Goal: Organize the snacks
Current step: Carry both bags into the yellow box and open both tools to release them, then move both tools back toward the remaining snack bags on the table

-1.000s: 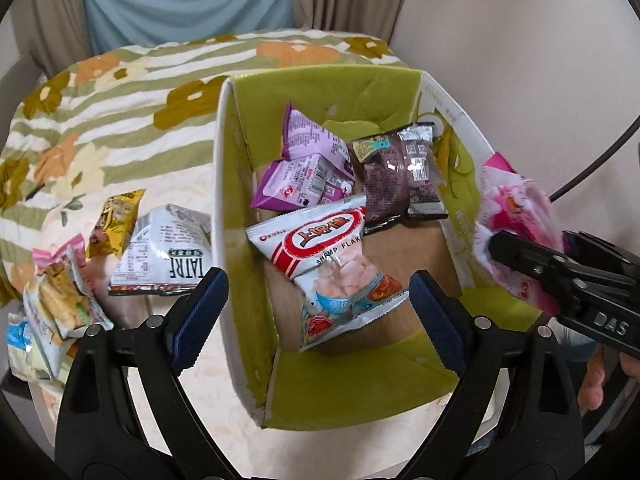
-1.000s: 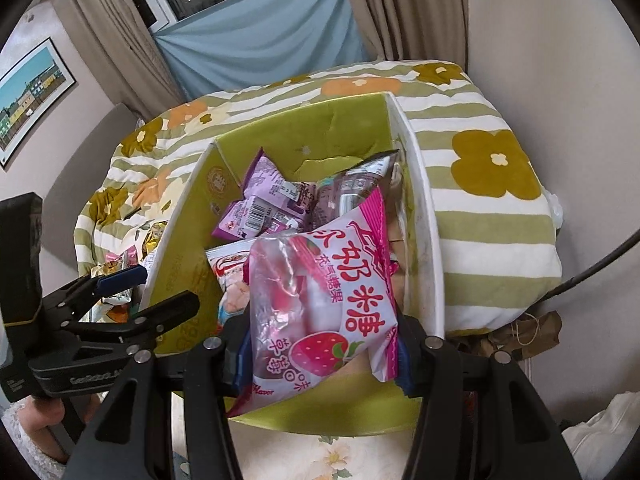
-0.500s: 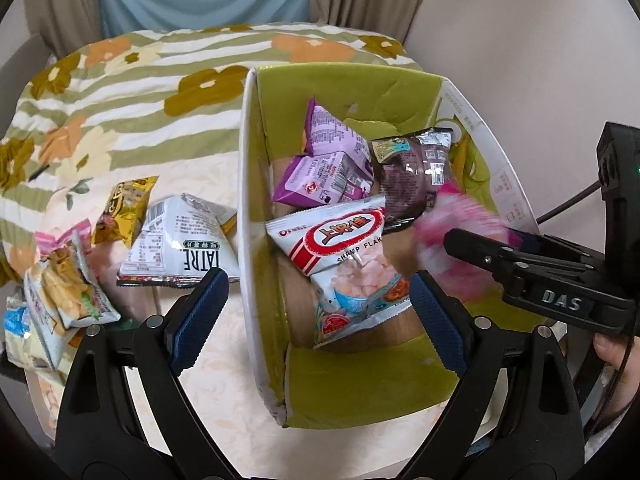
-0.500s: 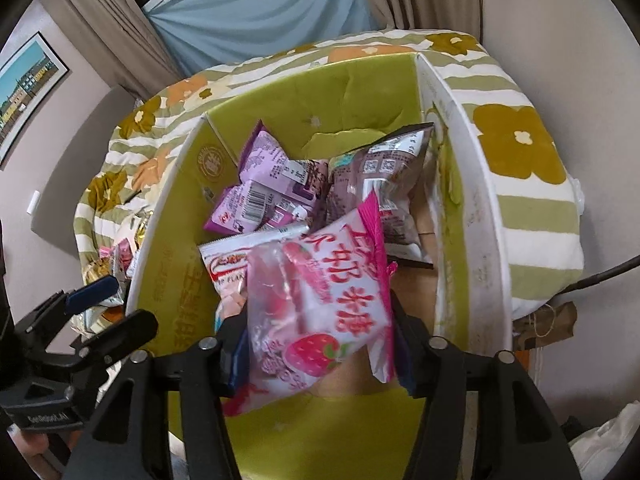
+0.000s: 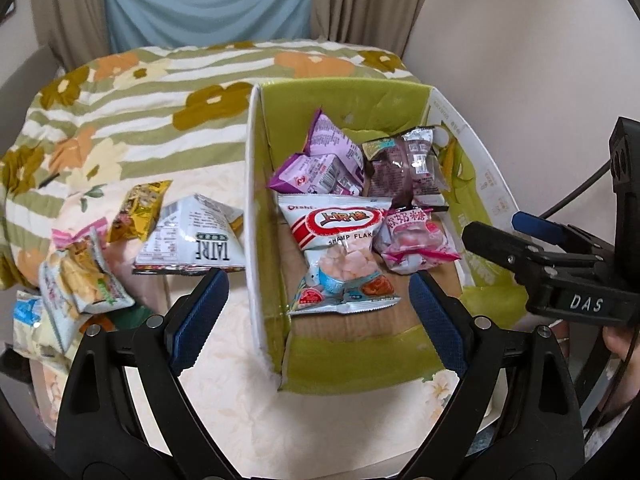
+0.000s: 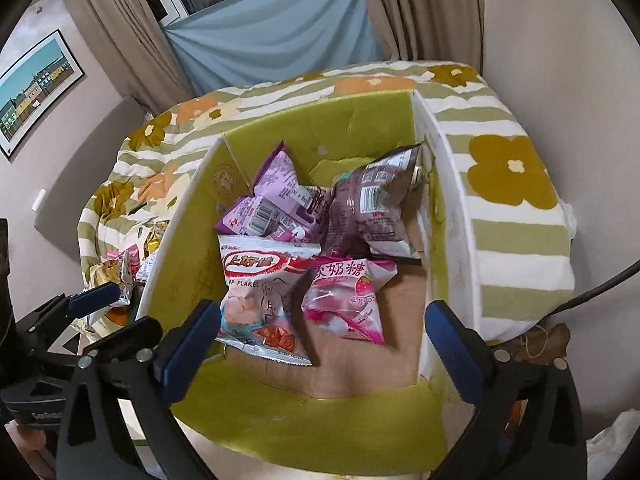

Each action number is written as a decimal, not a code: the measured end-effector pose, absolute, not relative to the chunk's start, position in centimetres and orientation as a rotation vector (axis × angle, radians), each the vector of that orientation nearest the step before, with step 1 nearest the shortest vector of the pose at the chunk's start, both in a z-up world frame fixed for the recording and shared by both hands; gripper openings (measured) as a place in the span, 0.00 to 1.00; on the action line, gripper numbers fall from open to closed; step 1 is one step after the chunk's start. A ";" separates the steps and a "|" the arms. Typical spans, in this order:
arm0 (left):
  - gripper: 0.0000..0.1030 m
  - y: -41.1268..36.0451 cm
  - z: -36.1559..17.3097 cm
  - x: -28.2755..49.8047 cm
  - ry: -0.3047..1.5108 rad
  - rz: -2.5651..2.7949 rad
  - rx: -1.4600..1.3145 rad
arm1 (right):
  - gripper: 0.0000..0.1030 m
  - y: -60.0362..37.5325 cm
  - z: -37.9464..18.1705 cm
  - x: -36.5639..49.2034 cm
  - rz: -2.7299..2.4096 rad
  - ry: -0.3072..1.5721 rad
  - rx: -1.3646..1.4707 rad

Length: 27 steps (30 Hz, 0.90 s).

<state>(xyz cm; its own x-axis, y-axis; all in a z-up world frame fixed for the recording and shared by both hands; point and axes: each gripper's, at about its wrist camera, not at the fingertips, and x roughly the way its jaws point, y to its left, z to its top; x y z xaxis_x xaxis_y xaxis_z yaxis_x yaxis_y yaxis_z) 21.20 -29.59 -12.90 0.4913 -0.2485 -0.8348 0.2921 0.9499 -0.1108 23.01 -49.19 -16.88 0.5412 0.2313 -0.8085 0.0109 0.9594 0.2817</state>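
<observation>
- The green box sits on the flowery bed, and four packets are inside it. The loose pile is outside, beyond its left wall.
- The step in hand looks like the drop-off into the box. I'd say pull the right hand-held gripper straight back and up so its pads don't snag the pink strawberry candy bag.
- That pink bag lies loose on the box floor, leaning against the shrimp flakes packet. The two purple bags sit behind them by the far wall.
- The right gripper's jaws have just swung wide apart and nothing is between them. It tilts steeply down over the box's near edge.
- The left hand-held gripper is also spread wide and carrying nothing. It angles down and straddles the box's left wall.
- Probably next up is the white TATRE packet, the closest of the pile. I'd pinch it by a crimped edge.
</observation>
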 end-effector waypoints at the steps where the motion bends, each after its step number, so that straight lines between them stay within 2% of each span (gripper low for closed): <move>1: 0.88 -29.4 -12.5 20.9 0.994 -0.320 0.053 | 0.99 -49.2 -16.6 22.9 0.133 0.984 0.268; 9: 0.88 -26.8 -10.2 19.5 0.962 -0.281 0.047 | 0.99 -48.0 -15.1 21.4 0.140 0.975 0.211; 14: 0.88 -24.2 -9.4 18.1 0.947 -0.277 0.032 | 0.99 -46.4 -12.9 20.2 0.144 0.907 0.195; 27: 0.88 -10.1 -8.0 17.3 0.958 -0.227 0.015 | 0.99 -36.3 -9.7 19.5 0.190 0.894 0.215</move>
<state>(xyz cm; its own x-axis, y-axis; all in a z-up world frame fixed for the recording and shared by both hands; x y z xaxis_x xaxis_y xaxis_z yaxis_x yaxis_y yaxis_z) 17.32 -10.12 -7.99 0.5530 -0.1856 -0.8122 0.1991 0.9761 -0.0874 19.51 -36.30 -9.72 0.6119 0.2526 -0.7495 -0.0742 0.9618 0.2636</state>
